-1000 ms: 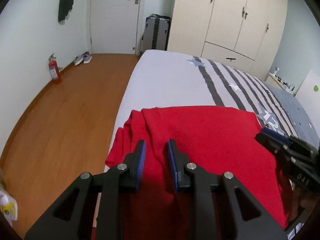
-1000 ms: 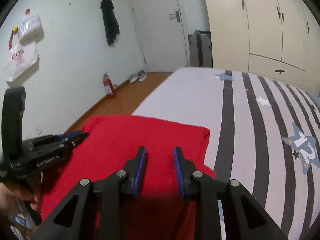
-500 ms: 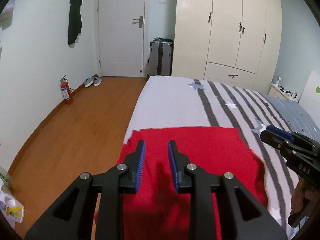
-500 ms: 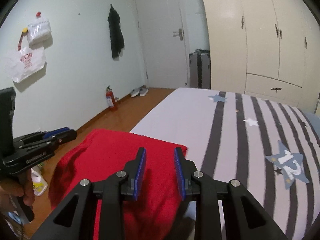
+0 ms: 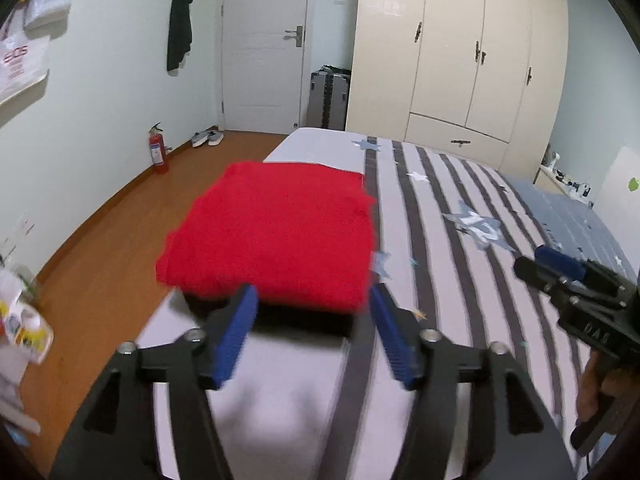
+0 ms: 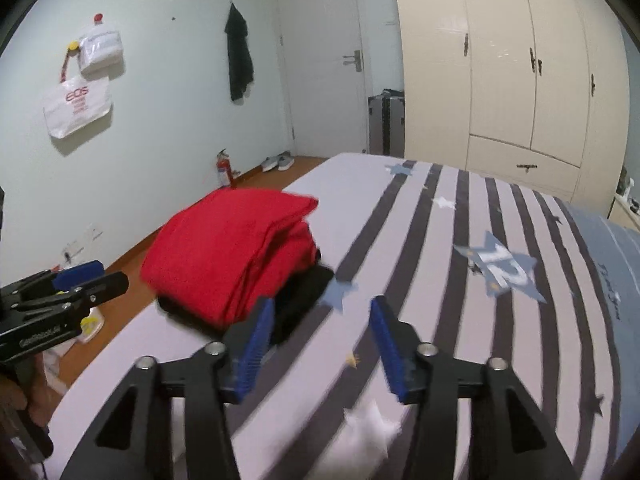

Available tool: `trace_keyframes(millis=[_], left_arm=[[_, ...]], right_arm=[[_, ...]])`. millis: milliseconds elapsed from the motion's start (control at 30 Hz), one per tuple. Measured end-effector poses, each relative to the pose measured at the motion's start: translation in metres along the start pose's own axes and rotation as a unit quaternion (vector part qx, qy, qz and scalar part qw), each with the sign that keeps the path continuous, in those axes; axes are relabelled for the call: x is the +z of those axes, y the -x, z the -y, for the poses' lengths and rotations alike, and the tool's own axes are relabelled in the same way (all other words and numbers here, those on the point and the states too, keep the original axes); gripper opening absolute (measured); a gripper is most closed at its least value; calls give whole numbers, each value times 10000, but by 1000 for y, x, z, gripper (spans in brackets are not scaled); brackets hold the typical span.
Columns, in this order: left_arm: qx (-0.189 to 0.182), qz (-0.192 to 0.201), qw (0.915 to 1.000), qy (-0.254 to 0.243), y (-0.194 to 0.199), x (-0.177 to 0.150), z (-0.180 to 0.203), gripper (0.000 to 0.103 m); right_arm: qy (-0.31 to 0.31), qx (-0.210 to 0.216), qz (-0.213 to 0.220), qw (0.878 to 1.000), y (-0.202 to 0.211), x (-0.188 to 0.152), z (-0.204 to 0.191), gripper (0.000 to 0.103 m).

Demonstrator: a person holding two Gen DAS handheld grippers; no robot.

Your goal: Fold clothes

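Observation:
A folded red garment [image 5: 276, 232] [image 6: 232, 252] lies as a thick stack near the left edge of the striped bed [image 5: 460, 248] [image 6: 460, 240], on top of something dark [image 6: 304, 300]. My left gripper [image 5: 312, 328] hovers open just short of the stack's near edge, nothing between its blue pads. My right gripper [image 6: 322, 340] is open too, above the bed to the right of the stack and empty. Each gripper shows at the other view's edge, the right one [image 5: 576, 284] and the left one [image 6: 60, 300], both hand-held.
A wooden floor [image 5: 100, 248] runs along the bed's left side, with a fire extinguisher [image 5: 157, 150], shoes [image 5: 206, 138] and bottles [image 5: 24, 324] by the wall. A wardrobe [image 5: 460, 60], suitcase [image 5: 328, 100] and door [image 5: 266, 44] stand beyond the bed's far end.
Both grippers have opened wide and pulled back from the red garment. The garment now rests as a folded stack farther ahead of them.

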State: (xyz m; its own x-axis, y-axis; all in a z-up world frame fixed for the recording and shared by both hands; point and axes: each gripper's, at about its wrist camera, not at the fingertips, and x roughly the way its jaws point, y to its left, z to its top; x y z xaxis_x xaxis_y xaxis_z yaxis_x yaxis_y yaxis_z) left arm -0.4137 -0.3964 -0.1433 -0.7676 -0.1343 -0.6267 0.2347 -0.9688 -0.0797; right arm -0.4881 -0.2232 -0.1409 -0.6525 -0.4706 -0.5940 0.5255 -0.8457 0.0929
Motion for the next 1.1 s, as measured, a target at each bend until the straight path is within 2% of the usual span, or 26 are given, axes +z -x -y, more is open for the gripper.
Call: trace_keyframes(millis=[100, 167, 233, 333, 467, 600, 767, 933, 1000, 1100], left_arm=[[177, 53, 9997, 170, 44, -23, 25, 79], [243, 119, 9993, 267, 74, -38, 42, 86], [348, 213, 9988, 270, 100, -51, 59, 96], [483, 322, 9978, 320, 127, -67, 77, 102], [653, 355, 9965, 372, 147, -90, 89, 102], [928, 441, 9939, 390, 149, -121, 90, 102], [1254, 684, 9889, 418, 162, -169, 90, 102], [1108, 760, 9898, 471, 183, -213, 96, 102], [1082, 807, 9897, 471, 202, -226, 103, 102], [1082, 956, 9885, 446, 242, -236, 115, 102]], right_arm=[[51, 39, -18, 10000, 35, -19, 6, 60], [89, 81, 53, 9999, 54, -30, 9, 73], [127, 124, 123, 9998, 72, -40, 12, 80], [184, 187, 229, 9994, 101, -56, 16, 89], [259, 272, 370, 9986, 138, -77, 22, 100], [335, 357, 510, 9975, 176, -98, 28, 102], [257, 339, 578, 9974, 178, -148, 32, 102], [217, 530, 689, 9960, 186, -195, 31, 102], [178, 622, 699, 9955, 200, -208, 27, 102], [208, 614, 754, 9950, 241, -210, 18, 102]])
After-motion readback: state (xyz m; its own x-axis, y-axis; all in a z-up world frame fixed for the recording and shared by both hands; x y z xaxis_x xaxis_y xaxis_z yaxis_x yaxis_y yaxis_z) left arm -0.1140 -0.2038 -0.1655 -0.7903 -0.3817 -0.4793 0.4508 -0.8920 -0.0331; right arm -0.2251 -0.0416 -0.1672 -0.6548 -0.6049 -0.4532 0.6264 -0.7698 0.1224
